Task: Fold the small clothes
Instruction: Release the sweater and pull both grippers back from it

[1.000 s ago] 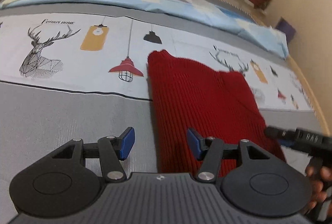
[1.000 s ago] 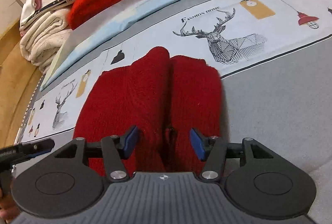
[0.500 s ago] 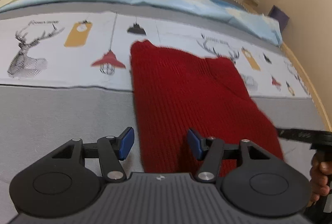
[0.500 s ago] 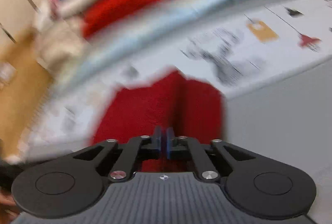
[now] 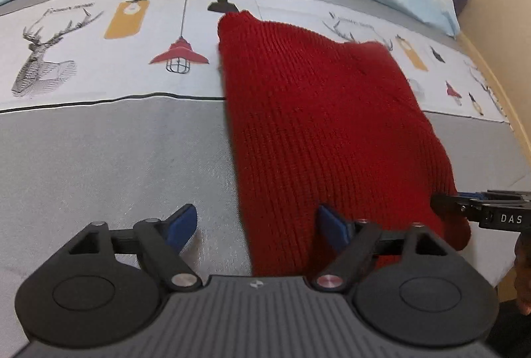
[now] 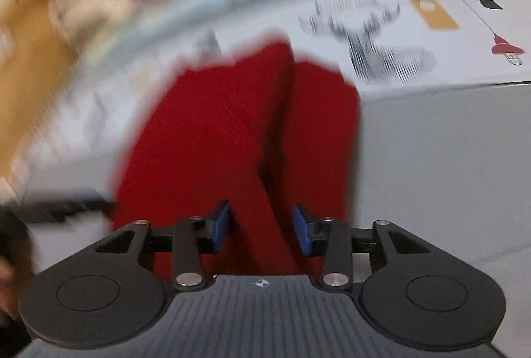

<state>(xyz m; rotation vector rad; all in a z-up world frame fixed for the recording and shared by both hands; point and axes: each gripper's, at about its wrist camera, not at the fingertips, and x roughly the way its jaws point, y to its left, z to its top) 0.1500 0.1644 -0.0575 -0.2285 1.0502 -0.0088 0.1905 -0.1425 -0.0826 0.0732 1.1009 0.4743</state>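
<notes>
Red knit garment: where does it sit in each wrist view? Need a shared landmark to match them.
Left wrist: red knit garment fills centre to right, its near left edge between the opening jaws of the left gripper.
Right wrist: it sits centre-left, blurred, running between the opening jaws of the right gripper.
Shared landmark: red lamp print on the bedsheet.

Soft indoor light; left view sharp, right view motion-blurred; fisheye bending at edges.
</notes>
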